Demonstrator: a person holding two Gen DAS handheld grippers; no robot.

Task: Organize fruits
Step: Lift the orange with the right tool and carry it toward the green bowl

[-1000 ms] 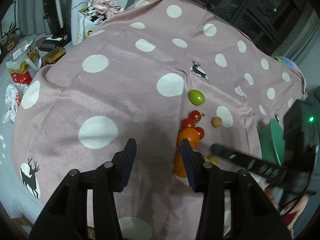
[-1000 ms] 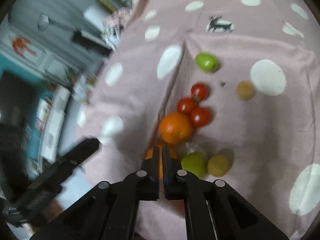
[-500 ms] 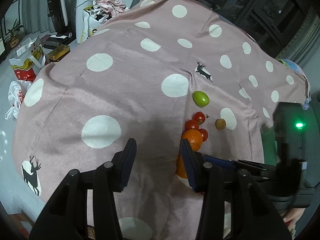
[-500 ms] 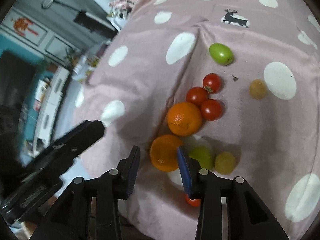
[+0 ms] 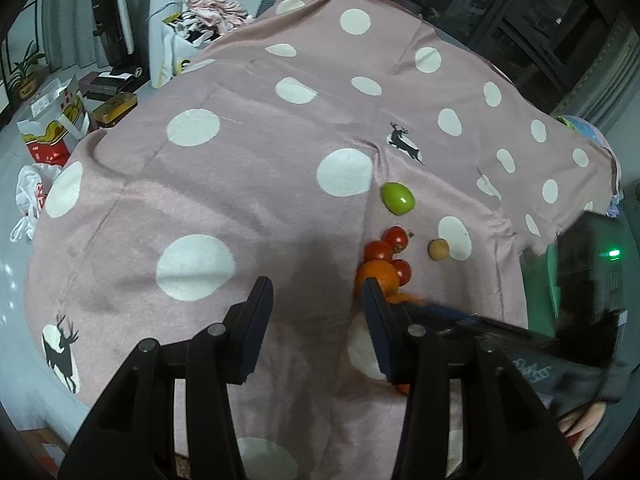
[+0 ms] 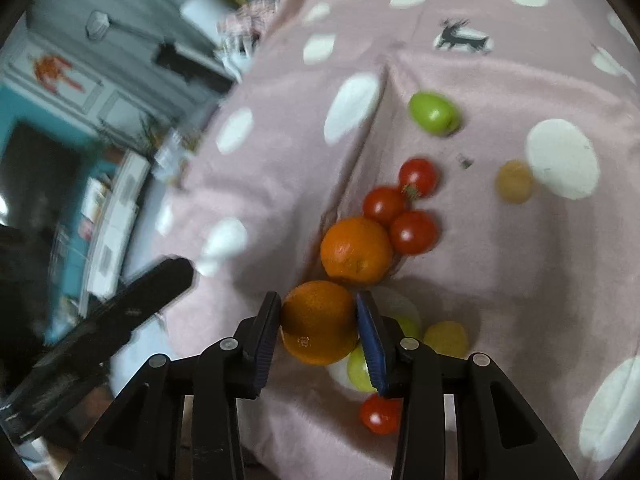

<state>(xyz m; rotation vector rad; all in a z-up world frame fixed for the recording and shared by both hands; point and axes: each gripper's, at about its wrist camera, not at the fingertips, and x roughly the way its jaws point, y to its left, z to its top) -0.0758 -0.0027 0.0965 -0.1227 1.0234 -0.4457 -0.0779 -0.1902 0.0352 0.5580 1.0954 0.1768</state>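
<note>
Lower centre of frame: right tongs [image 6: 318, 322] bracket the nearer orange [image 6: 319, 323], seemingly not yet clamped; closing comes next. Left tongs [image 5: 316, 312] gape empty.

You are working over a matt, fuzzy pink cloth [image 6: 500, 264] with white dots. The tomatoes [image 6: 414, 232] are shining glossy and smooth, while the near orange [image 6: 318, 322] is showing a dimpled peel. Your right gripper's [image 6: 318, 334] pads [image 6: 370, 346] are looking ribbed, its frame matt black plastic.
</note>
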